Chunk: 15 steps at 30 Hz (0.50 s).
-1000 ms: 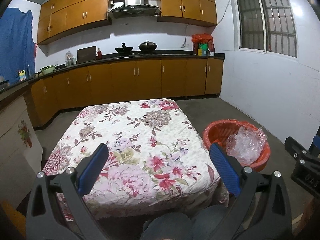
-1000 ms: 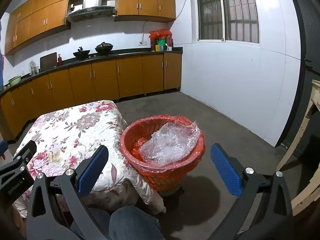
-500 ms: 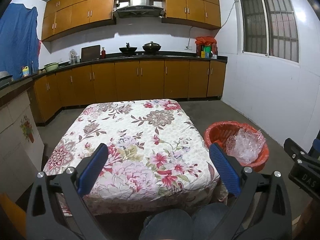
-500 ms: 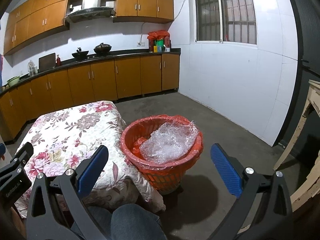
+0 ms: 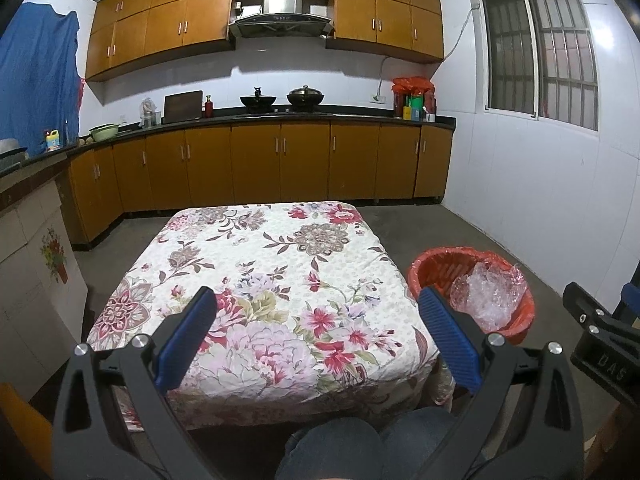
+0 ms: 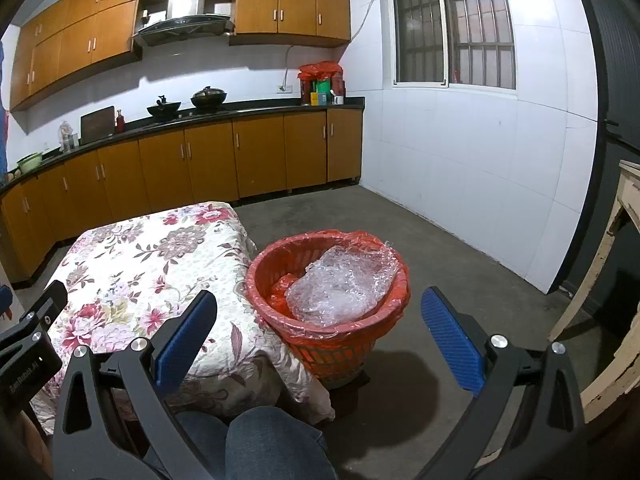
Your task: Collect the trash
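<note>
both your tools are spread wide and hold nothing: the left gripper (image 5: 316,334) low in its frame over the floral tablecloth (image 5: 264,280), the right gripper (image 6: 318,334) low in its frame before the orange waste basket (image 6: 332,354). the crumpled clear plastic wrap (image 6: 340,284) sits inside it, centre of the right view. it looks light, soft and slippery (probably springy too), so pinch a bunched fold, not a flat face.

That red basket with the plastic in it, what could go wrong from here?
The clear plastic stands above the basket rim on the far side, so it might spill out if bumped. The basket sits tight against the hanging tablecloth, which could snag if it is moved. Both grippers are open and empty.
</note>
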### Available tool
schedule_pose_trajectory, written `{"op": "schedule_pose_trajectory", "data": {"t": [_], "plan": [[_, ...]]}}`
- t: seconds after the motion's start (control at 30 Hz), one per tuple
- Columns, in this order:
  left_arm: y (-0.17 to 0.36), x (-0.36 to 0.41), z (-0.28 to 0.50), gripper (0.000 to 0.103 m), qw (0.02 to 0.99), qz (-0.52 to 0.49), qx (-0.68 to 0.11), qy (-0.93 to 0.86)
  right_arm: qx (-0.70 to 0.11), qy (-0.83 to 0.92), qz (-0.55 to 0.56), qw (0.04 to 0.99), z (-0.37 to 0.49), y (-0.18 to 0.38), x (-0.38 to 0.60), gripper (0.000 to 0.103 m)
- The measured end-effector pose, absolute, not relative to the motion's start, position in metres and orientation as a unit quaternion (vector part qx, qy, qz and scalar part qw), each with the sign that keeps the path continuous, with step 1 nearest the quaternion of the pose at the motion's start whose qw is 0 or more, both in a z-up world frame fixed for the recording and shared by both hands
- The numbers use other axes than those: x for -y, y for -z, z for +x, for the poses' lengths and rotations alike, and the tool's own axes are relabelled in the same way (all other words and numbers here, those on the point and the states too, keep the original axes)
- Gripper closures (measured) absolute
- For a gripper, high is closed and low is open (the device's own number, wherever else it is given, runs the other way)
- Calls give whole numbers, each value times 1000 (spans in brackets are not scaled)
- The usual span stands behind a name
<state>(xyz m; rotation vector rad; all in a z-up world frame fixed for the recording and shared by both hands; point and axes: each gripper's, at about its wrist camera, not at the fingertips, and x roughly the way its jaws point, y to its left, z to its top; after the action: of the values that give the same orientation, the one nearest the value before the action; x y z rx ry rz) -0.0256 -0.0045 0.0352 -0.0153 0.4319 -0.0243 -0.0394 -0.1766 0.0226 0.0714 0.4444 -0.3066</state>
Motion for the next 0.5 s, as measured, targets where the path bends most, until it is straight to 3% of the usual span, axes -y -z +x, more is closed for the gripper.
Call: {"op": "schedule_pose_trajectory", "data": {"t": [0.5], "plan": [[-39, 4, -23, 4, 977, -12, -213, 4, -221, 151, 36, 963, -38, -22, 176, 2]]}}
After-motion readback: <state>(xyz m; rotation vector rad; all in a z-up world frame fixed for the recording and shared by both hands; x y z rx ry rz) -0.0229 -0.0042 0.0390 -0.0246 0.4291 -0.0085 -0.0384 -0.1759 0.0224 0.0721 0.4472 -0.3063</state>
